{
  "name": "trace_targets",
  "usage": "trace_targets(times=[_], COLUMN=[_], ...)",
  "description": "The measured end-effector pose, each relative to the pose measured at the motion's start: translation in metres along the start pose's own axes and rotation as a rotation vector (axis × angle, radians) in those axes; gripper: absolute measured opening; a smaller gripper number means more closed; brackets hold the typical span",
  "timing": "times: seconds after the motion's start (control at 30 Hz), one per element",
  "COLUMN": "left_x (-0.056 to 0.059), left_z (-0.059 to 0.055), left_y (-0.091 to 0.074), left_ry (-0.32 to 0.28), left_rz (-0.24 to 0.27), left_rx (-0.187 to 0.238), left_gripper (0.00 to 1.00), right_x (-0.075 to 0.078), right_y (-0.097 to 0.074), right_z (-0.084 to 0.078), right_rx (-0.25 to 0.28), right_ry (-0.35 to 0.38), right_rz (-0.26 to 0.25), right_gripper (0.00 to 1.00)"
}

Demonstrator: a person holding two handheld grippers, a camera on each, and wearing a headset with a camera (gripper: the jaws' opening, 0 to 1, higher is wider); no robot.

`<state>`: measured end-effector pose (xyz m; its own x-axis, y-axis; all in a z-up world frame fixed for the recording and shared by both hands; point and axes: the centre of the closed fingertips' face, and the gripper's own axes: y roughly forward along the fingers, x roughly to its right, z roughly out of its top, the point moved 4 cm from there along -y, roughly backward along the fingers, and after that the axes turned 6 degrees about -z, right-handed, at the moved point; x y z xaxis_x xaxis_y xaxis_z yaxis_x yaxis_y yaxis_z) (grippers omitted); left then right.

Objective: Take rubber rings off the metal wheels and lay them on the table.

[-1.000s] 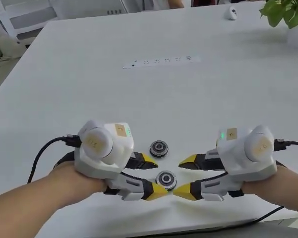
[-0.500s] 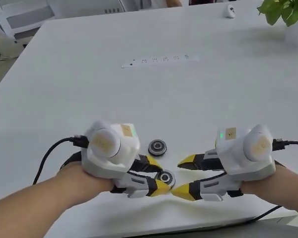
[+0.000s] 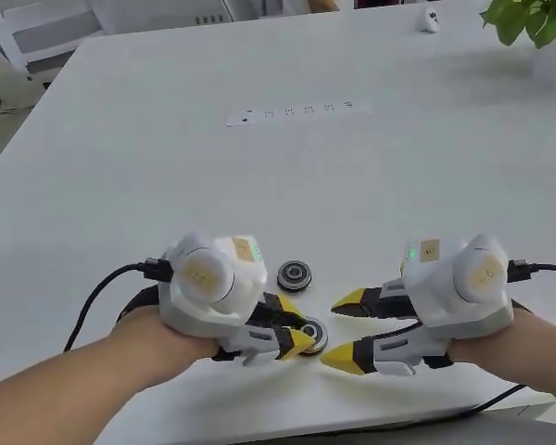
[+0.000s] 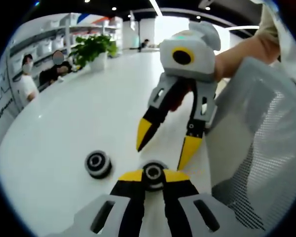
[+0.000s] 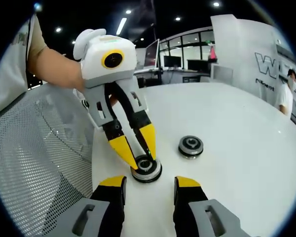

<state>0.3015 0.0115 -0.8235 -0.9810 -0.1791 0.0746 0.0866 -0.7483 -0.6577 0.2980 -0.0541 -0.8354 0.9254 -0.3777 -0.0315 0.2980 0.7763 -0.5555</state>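
The left tool (image 3: 301, 338) has just come in and narrowed onto the wheel (image 4: 153, 174). Its own view has a yellow tip pressed on each side of the hub, and the right gripper view has the same two tips bearing on the wheel from above, so I judge it gripped rather than merely straddled. The wheel sits on the counter (image 3: 259, 185) right at the left tool's tips, directly ahead of the right tool (image 3: 338, 332). The right tool's jaws stand wide, empty and clear of the wheel, with the wheel just off its tips. For the task this looks like the bracing step: one tool pins the wheel so the other can work at its dark ring (image 5: 148, 178), which is not yet off. No ring lies loose on the counter. The second wheel (image 3: 295, 275) rests just beyond the left tool's upper jaw, apart from both tools, with its ring on as well. A second ago the left tool's jaws were spread, their tips stopping short of the wheel, which lay in the open gap between the two tools. Half a second ago the tips had reached it, and now they are drawn in around it, with the hand further forward. The right tool has hardly moved — same wide spread, same place — and neither wheel has shifted on the counter.
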Motion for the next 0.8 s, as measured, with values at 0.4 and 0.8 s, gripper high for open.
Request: trace_targets(times=[0.4, 0.8], left_x=[0.001, 0.001], left_z=[-0.001, -0.001], left_y=[-0.001, -0.001], left_ry=[0.009, -0.001], left_rz=[0.023, 0.029], left_rx=[0.008, 0.018], left_gripper=[0.14, 0.14], right_x=[-0.004, -0.008], right_y=[0.004, 0.012], right_z=[-0.001, -0.001], right_rx=[-0.007, -0.021], right_ry=[-0.028, -0.051], right_rz=[0.018, 0.051], right_gripper=[0.31, 0.29])
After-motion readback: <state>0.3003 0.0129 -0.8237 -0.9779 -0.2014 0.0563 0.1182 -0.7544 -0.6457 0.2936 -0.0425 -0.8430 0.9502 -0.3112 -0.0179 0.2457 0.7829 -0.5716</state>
